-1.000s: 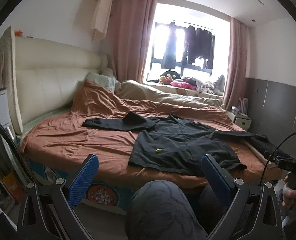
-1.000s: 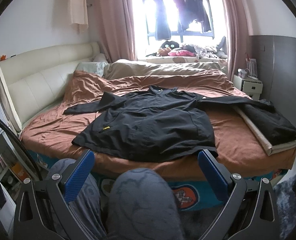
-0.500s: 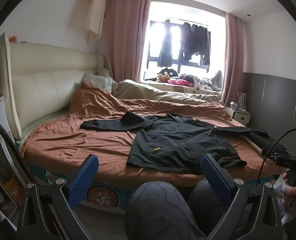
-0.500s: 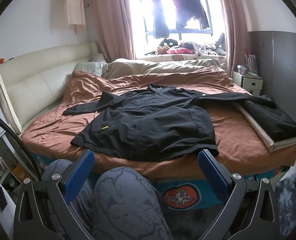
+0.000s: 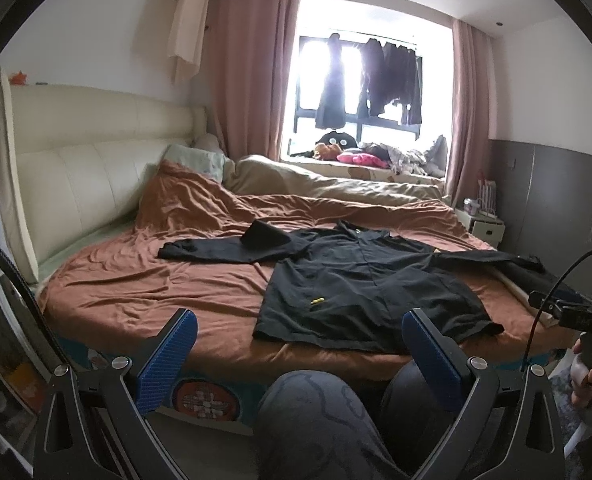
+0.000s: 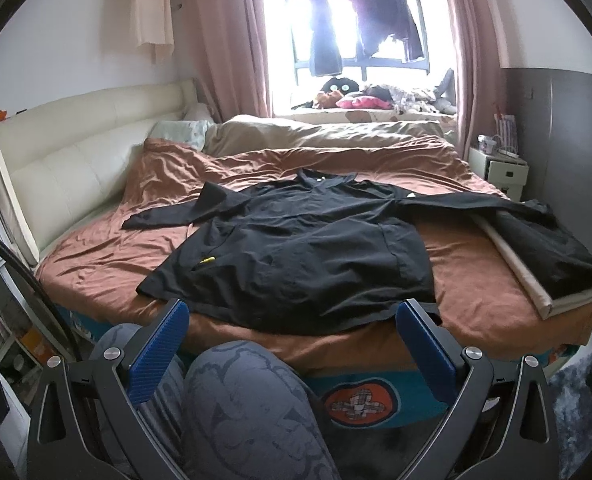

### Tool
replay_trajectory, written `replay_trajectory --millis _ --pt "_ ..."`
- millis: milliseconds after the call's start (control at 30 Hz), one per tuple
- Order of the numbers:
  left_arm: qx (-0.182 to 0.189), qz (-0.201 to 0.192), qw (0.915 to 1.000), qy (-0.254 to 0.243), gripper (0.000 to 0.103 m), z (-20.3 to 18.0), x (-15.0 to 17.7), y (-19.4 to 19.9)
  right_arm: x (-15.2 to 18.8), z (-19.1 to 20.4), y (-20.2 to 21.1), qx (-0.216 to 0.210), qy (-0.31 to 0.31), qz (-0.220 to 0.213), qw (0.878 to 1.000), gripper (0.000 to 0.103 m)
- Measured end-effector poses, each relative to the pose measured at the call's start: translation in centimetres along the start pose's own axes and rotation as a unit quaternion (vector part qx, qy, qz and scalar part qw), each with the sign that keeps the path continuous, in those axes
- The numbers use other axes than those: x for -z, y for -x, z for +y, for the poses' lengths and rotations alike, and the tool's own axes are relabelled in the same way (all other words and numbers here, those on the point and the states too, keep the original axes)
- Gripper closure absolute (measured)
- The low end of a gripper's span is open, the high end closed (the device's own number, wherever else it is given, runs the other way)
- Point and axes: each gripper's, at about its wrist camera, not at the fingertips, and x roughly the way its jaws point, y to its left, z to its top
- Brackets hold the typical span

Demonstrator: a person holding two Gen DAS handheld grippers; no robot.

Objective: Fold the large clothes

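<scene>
We judge the black jacket (image 6: pixel 299 248) to be light, limp and somewhat slick: thin woven fabric that will drape and sag the moment a corner is lifted, and may slide over the rust-brown bedspread (image 6: pixel 471 280) rather than stay put. We would take it at two points along one edge, say the near hem corners or a shoulder and the matching hem corner, pinching a good bite of cloth so it does not slip out of the blue pads (image 6: pixel 156 356). The long sleeves will trail, so we would bring them in over the body first.

The jacket lies spread out on the near half of the bed, collar toward the far window side, hem toward us. One sleeve stretches out to the left (image 5: pixel 204 249), with what looks like a flap of fabric standing up near that shoulder. The other sleeve runs right and reaches a second dark garment (image 6: pixel 551 252) folded on a cream pad at the bed's right edge. A small yellow tag or zip pull (image 5: pixel 317 301) shows on the near left panel.

The left gripper (image 5: pixel 296 354) hangs low in front of the bed with its jaws spread wide and nothing between them; the right gripper (image 6: pixel 290 346) is likewise spread and empty, above our patterned trousers (image 6: pixel 252 408), well short of the cloth.
</scene>
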Motion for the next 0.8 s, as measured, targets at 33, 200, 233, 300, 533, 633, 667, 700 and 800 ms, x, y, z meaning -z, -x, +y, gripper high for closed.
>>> replay_trajectory --millis 33,200,233,300,533,633,667,700,800 --pt "0.002 0.003 1.0000 0.005 0.000 0.2 -0.1 -0.4 -0.3 -0.2 -0.4 -0.004 -0.003 0.003 1.000 0.000" --pt "0.005 0.021 0.9995 0.022 0.000 1.7 -0.7 -2.9 -1.9 -0.6 -2.4 -0.024 -0.017 0.007 1.000 0.000" --pt "0.005 0.024 0.9994 0.025 0.000 2.0 -0.9 -3.4 -2.2 -0.6 -2.9 -0.025 -0.016 0.008 1.000 0.000" --pt "0.009 0.028 0.9990 0.034 0.000 2.7 -1.2 -4.4 -2.8 -0.7 -4.2 -0.028 -0.016 0.014 0.999 0.000" --pt "-0.002 0.035 0.9975 0.061 0.000 5.4 -2.7 -8.1 -5.7 -1.3 -9.2 -0.051 -0.019 0.032 0.998 0.000" --pt "-0.006 0.045 0.9963 0.074 0.000 6.5 -3.3 -9.9 -7.3 -1.4 -11.3 -0.064 -0.022 0.038 0.997 0.000" --pt "-0.010 0.049 0.9959 0.075 0.000 6.8 -3.5 -10.5 -7.8 -1.5 -11.9 -0.066 -0.024 0.040 0.997 0.000" --pt "-0.012 0.053 0.9956 0.077 0.000 7.3 -4.0 -11.1 -8.2 -1.6 -12.4 -0.068 -0.026 0.041 0.996 0.000" --pt "-0.015 0.058 0.9947 0.084 0.000 8.3 -4.8 -12.9 -9.7 -1.7 -14.2 -0.066 -0.038 0.046 0.996 0.000"
